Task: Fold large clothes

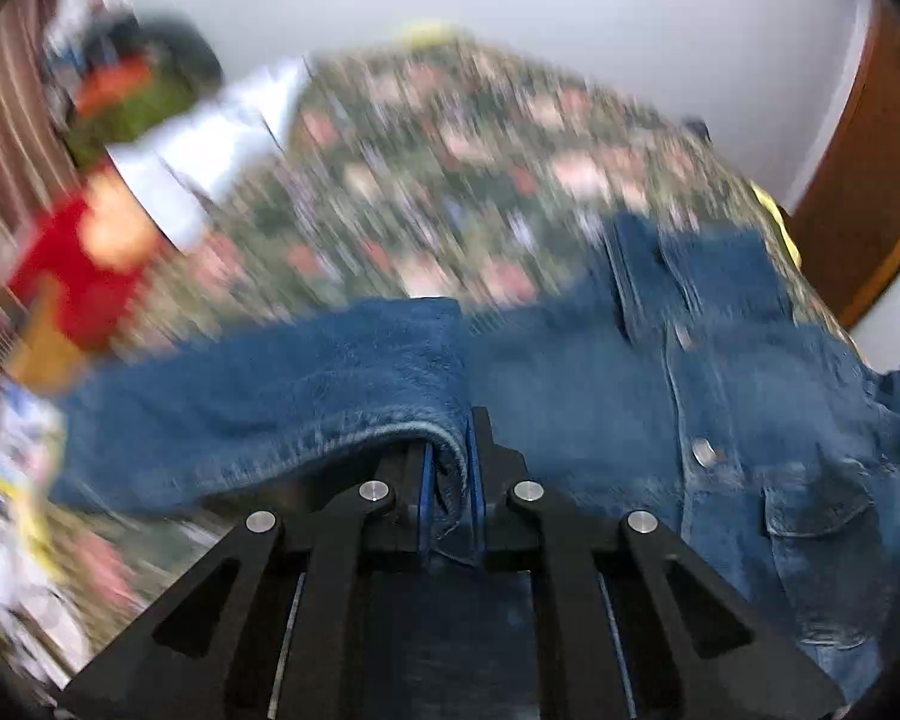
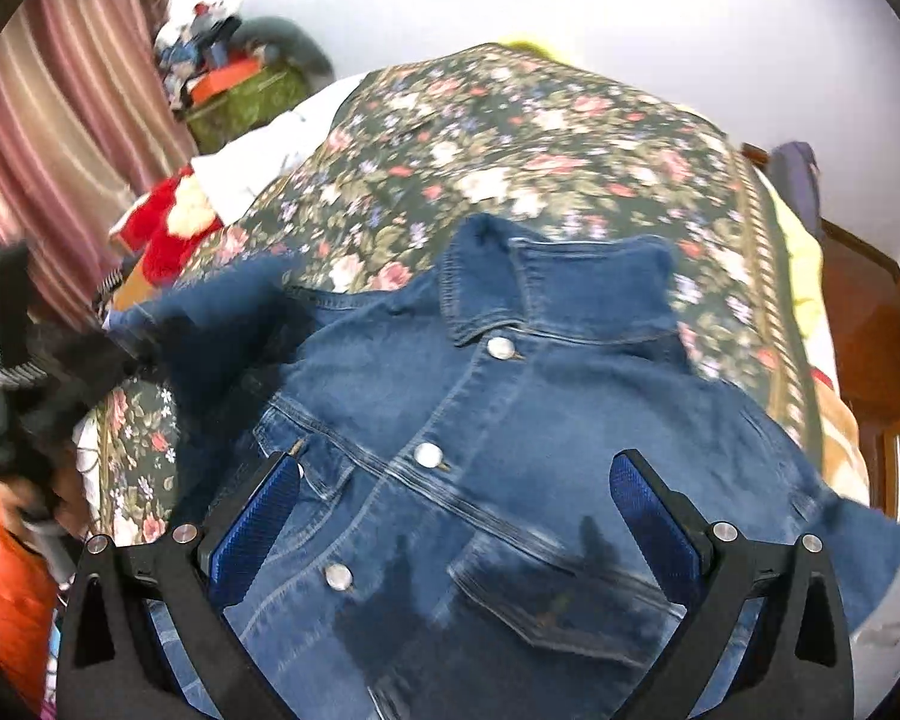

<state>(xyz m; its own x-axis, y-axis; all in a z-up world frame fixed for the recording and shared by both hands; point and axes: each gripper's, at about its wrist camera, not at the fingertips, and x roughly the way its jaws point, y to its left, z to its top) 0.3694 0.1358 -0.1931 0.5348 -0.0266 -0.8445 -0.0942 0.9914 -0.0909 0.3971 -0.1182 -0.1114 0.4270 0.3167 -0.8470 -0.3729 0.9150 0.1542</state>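
Observation:
A blue denim jacket (image 2: pixel 480 432) lies front up on a floral bedspread (image 2: pixel 510 150), collar toward the far end, metal buttons down its middle. My left gripper (image 1: pixel 450 456) is shut on a fold of the jacket's denim sleeve (image 1: pixel 300 396), which stretches to the left; the jacket body (image 1: pixel 750 420) lies to the right. The left wrist view is blurred by motion. My right gripper (image 2: pixel 456 510) is open and empty, its blue pads spread wide above the jacket's chest, one each side of the button line. The left gripper (image 2: pixel 48 372) shows dark and blurred at the left of the right wrist view.
A red stuffed toy (image 2: pixel 162 228) and a white pillow (image 2: pixel 252 162) lie at the bed's left. A green box with clutter (image 2: pixel 240 96) stands by striped curtains (image 2: pixel 60 120). White wall behind; wooden furniture (image 2: pixel 870 312) at the right.

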